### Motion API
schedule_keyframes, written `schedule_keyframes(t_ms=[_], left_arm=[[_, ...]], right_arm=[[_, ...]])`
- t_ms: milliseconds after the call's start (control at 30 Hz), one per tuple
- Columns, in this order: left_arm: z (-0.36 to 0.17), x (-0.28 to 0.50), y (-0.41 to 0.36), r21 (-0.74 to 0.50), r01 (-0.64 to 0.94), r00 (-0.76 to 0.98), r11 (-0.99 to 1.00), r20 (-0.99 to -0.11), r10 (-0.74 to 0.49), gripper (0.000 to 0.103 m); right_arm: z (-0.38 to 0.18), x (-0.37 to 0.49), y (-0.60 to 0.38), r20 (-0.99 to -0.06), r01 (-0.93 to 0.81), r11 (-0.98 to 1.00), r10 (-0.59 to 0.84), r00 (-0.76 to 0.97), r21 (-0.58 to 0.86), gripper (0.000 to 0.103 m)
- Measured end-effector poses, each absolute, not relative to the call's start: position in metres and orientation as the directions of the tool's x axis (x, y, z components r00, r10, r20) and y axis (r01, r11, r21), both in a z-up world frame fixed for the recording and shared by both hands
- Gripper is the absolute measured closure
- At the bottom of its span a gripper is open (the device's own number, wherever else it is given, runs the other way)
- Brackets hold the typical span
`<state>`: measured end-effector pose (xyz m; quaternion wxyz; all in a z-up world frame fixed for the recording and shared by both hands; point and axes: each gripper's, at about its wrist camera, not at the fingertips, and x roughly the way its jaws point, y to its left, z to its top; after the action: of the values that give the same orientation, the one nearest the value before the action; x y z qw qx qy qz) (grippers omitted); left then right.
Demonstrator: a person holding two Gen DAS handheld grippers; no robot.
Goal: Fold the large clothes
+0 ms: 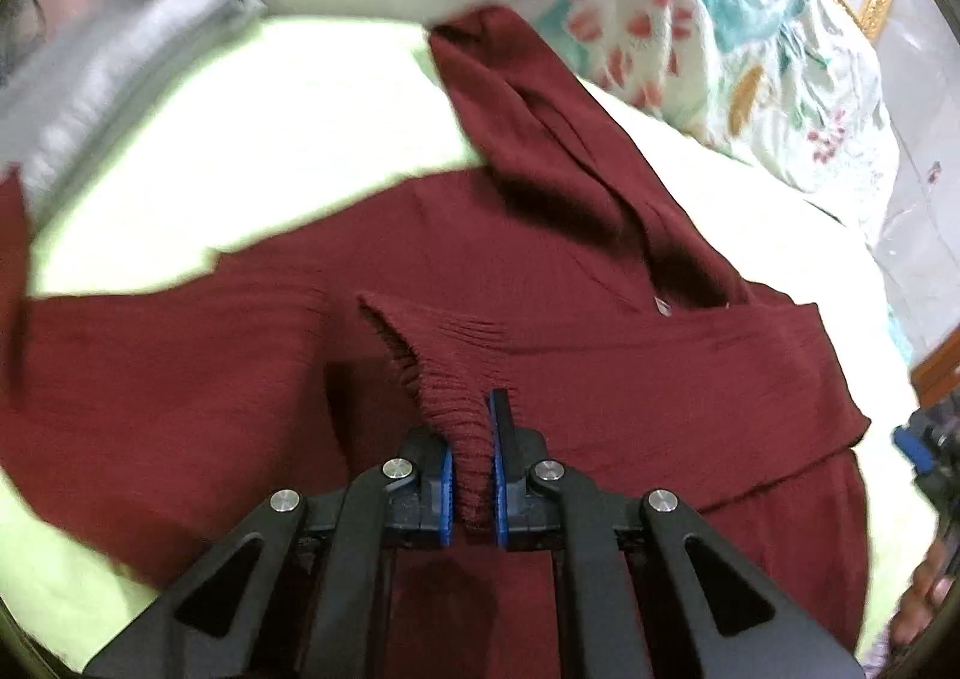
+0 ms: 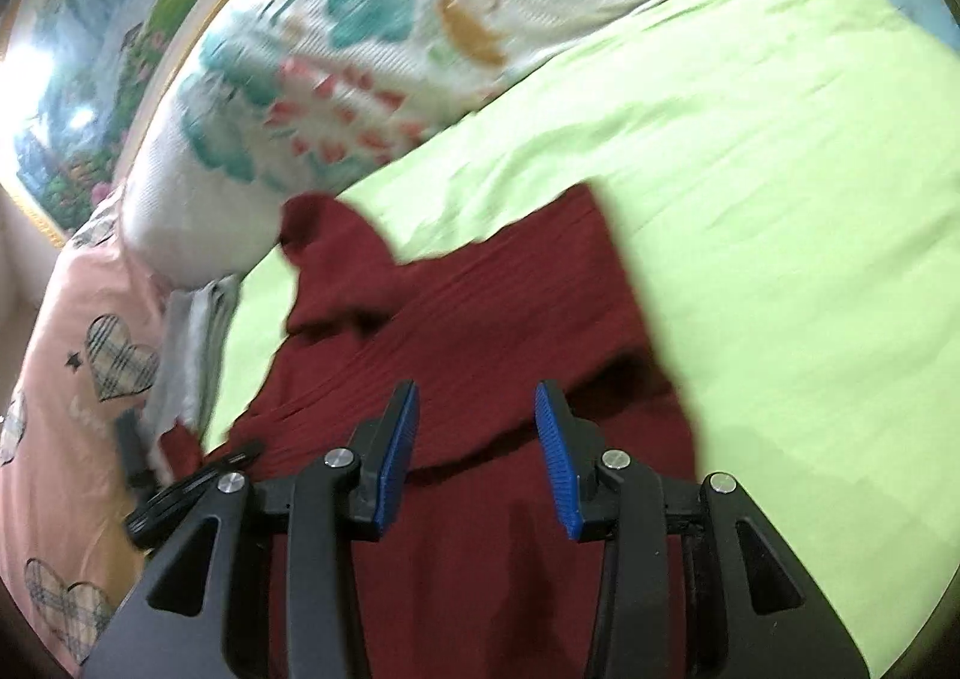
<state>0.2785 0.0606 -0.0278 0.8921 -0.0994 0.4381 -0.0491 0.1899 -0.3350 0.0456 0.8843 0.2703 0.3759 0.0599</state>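
Black arms with blue pads sit closest to us in both views. On the left side, the left gripper (image 1: 473, 475) is squeezed tight on a ribbed cuff (image 1: 444, 379) of the dark red sweater (image 1: 600, 259), and the knit bunches up between the two pads. On the right side, the right gripper (image 2: 477, 463) has its pads apart, and nothing sits between them; only red cloth lies under it. No earlier picture is here, so I cannot tell how the pads got this way. Going outward, the red sweater lies spread on the light green sheet (image 2: 780, 199) of a bed. One sleeve (image 1: 510, 97) runs away toward the pillows and ends in a loose lump. Another part (image 1: 768, 355) already lies across the body near the neck opening, so it looks like a first fold may be made, but I cannot be sure. The edges look wavy and not lined up. Farther out, a flowery pillow (image 2: 360, 61) rests at the head of the bed, a pink cloth with checked hearts (image 2: 114, 355) lies beside it, and a grey folded stack (image 1: 120, 79) sits at the far left. That grey stack may be clothes already done. My guess is the job is at an early stage: the held cuff needs to go across the body, the far sleeve needs tucking in, and then the whole sweater needs folding up smaller.
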Motion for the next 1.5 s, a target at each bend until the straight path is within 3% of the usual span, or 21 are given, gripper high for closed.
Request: schedule_keyframes(t_ms=[133, 500, 533, 567, 800, 933, 1067, 1100, 1167, 1267, 1333, 1500], left_arm=[[-0.032, 0.274, 0.075, -0.201, -0.020, 0.605, 0.979, -0.783, -0.148, 0.095], [-0.041, 0.277, 0.074, -0.164, -0.034, 0.576, 0.986, -0.809, -0.115, 0.094], [-0.040, 0.276, 0.070, -0.159, -0.026, 0.577, 0.987, -0.808, -0.115, 0.094], [-0.038, 0.276, 0.067, -0.159, -0.016, 0.580, 0.987, -0.806, -0.120, 0.094], [-0.036, 0.279, 0.048, -0.175, 0.042, 0.581, 0.984, -0.796, -0.166, 0.094], [-0.052, 0.280, 0.055, -0.154, 0.008, 0.553, 0.988, -0.823, -0.133, 0.094], [-0.052, 0.276, 0.064, -0.177, 0.001, 0.553, 0.984, -0.820, -0.148, 0.092], [-0.052, 0.276, 0.063, -0.177, 0.001, 0.550, 0.984, -0.822, -0.148, 0.091], [-0.049, 0.271, 0.064, -0.171, 0.003, 0.550, 0.985, -0.823, -0.144, 0.087], [-0.038, 0.251, 0.075, -0.182, -0.003, 0.568, 0.983, -0.809, -0.148, 0.079], [-0.029, 0.234, 0.089, -0.190, -0.017, 0.586, 0.982, -0.797, -0.144, 0.078], [-0.007, 0.196, 0.158, -0.202, -0.147, 0.639, 0.968, -0.767, -0.063, 0.062]], right_arm=[[0.042, 0.212, -0.362, -0.665, 0.141, 0.870, 0.247, 0.705, 0.472, 0.051], [-0.021, 0.313, -0.357, -0.771, 0.116, 0.892, 0.305, 0.559, 0.437, 0.051], [-0.022, 0.313, -0.354, -0.767, 0.096, 0.898, 0.306, 0.563, 0.429, 0.055], [-0.020, 0.316, -0.350, -0.762, 0.062, 0.905, 0.316, 0.565, 0.421, 0.091], [-0.004, 0.305, -0.373, -0.737, 0.102, 0.906, 0.265, 0.621, 0.411, 0.094], [-0.014, 0.305, -0.369, -0.790, 0.147, 0.924, 0.211, 0.575, 0.354, 0.085], [0.014, 0.276, -0.356, -0.719, 0.132, 0.933, 0.161, 0.676, 0.334, 0.081], [0.016, 0.270, -0.342, -0.707, 0.066, 0.937, 0.212, 0.675, 0.343, 0.077], [0.007, 0.268, -0.325, -0.720, -0.007, 0.930, 0.289, 0.631, 0.367, 0.058], [-0.017, 0.265, -0.322, -0.778, 0.039, 0.940, 0.256, 0.573, 0.338, 0.060], [-0.012, 0.256, -0.327, -0.758, 0.058, 0.926, 0.267, 0.595, 0.372, 0.060], [0.016, 0.223, -0.311, -0.700, -0.011, 0.908, 0.330, 0.634, 0.419, 0.052]])
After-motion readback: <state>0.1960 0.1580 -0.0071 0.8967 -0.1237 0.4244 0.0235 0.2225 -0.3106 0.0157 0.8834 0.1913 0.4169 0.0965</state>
